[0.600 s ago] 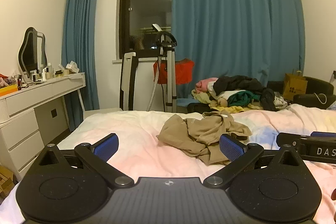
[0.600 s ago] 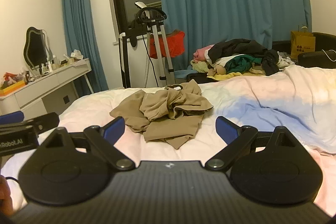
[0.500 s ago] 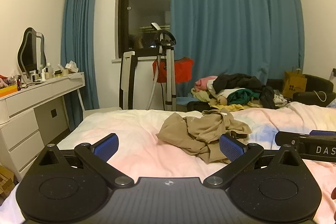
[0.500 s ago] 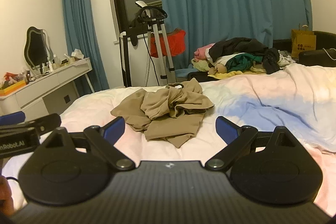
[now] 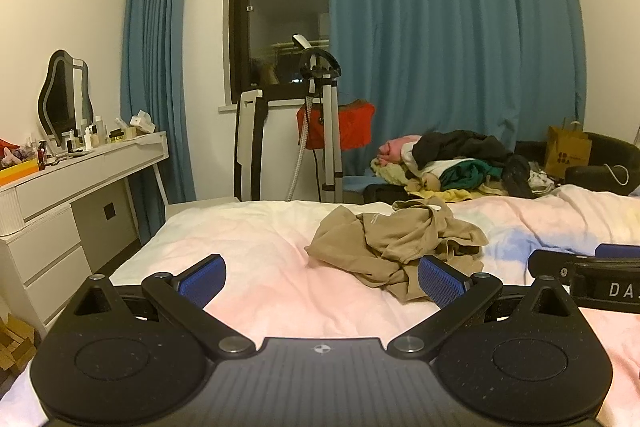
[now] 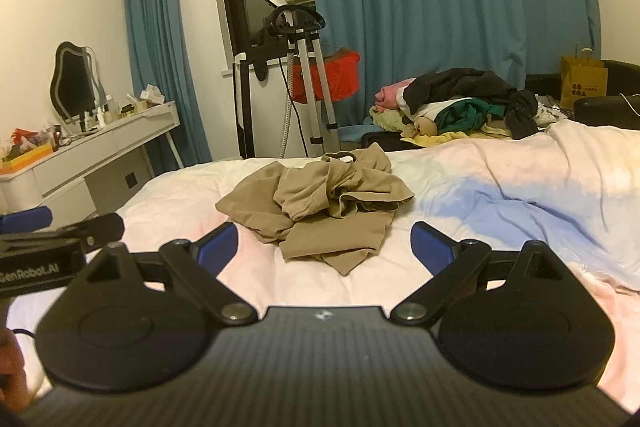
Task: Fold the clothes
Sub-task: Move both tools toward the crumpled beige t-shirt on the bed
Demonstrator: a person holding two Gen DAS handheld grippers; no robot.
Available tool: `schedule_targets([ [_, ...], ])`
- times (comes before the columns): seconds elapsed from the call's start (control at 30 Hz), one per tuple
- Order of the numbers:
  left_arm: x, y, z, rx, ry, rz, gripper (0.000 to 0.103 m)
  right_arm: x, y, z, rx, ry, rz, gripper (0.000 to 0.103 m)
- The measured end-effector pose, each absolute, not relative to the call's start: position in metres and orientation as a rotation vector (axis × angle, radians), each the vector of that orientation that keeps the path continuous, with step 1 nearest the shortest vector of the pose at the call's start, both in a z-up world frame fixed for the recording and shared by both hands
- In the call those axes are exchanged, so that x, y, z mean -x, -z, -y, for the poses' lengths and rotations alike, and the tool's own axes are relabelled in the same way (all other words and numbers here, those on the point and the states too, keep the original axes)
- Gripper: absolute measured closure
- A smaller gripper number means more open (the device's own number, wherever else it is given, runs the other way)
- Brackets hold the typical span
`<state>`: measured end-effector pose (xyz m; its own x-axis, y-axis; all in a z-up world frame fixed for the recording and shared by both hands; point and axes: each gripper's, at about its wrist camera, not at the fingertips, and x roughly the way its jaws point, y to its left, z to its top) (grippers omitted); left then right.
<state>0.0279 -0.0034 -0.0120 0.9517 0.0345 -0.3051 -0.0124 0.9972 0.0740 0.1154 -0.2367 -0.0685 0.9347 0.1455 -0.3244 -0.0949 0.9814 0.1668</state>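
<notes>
A crumpled tan garment (image 5: 396, 243) (image 6: 320, 203) lies in a heap on the pale pink and blue bedsheet (image 5: 260, 251) (image 6: 500, 195). My left gripper (image 5: 320, 283) hovers over the bed, wide open and holding nothing, with the garment ahead and to its right. My right gripper (image 6: 324, 247) is also wide open and holding nothing, the garment lying just beyond and between its blue fingertips (image 6: 218, 249). Each gripper shows at the edge of the other's view.
A pile of mixed clothes (image 5: 452, 163) (image 6: 460, 107) sits past the bed's far edge. A garment steamer on a tripod (image 5: 320, 115) and a red item stand by the window. A white dresser (image 5: 72, 187) with a mirror and bottles is at left. Blue curtains hang behind.
Both views have shifted slightly: the tan garment sits a little lower and nearer in the right wrist view. Both grippers stay wide open.
</notes>
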Motion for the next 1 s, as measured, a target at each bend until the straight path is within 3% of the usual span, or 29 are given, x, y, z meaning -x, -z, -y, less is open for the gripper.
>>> schedule_targets([
  [0.43,-0.028,0.017,0.004,-0.098,-0.034,-0.309,0.0,-0.117,0.057,0.247,-0.175,-0.095,-0.326,0.008],
  [1.0,-0.047,0.005,0.055,-0.198,-0.078,-0.272,0.0,-0.071,0.016,0.306,-0.328,0.105,-0.035,0.008],
])
